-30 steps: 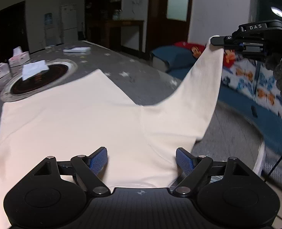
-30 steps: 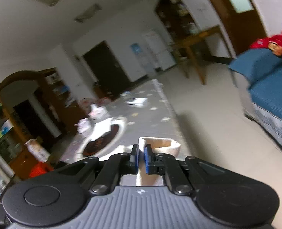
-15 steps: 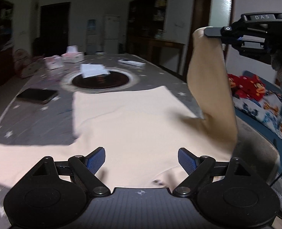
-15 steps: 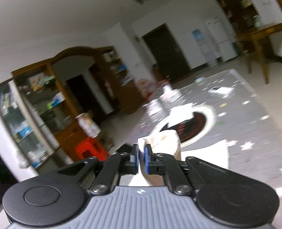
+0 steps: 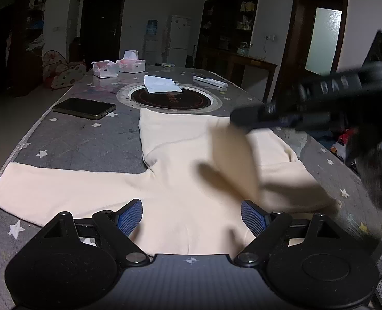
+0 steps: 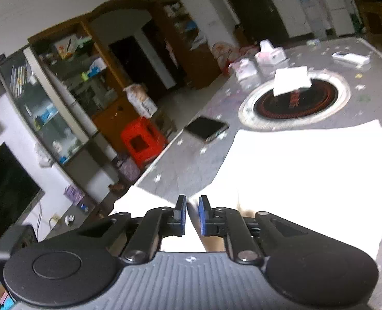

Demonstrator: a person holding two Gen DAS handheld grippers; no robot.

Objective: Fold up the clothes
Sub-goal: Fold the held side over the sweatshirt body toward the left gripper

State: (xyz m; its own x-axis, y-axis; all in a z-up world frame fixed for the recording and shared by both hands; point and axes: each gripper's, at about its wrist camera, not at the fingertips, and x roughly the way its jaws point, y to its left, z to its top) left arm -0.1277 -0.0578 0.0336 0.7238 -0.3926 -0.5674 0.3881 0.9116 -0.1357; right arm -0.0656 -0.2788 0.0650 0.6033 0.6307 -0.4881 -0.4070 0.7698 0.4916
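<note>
Cream sweater (image 5: 185, 180) lies flat on the near table (image 5: 87, 139). Right gripper (image 6: 192, 215) is opening narrowly to drop the sleeve (image 5: 235, 162) across the body, though blur hides whether the pads have let go. Left gripper (image 5: 191, 215) hovers wide and empty at the collar.

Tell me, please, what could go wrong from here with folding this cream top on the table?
1. The right gripper has its jaws opening over the cream top; its sleeve looks airborne, so it may land crooked or bunched.
2. The left gripper is open and pins nothing, so the body could shift.
3. The phone lies close by; sweeping cloth might nudge it.
</note>
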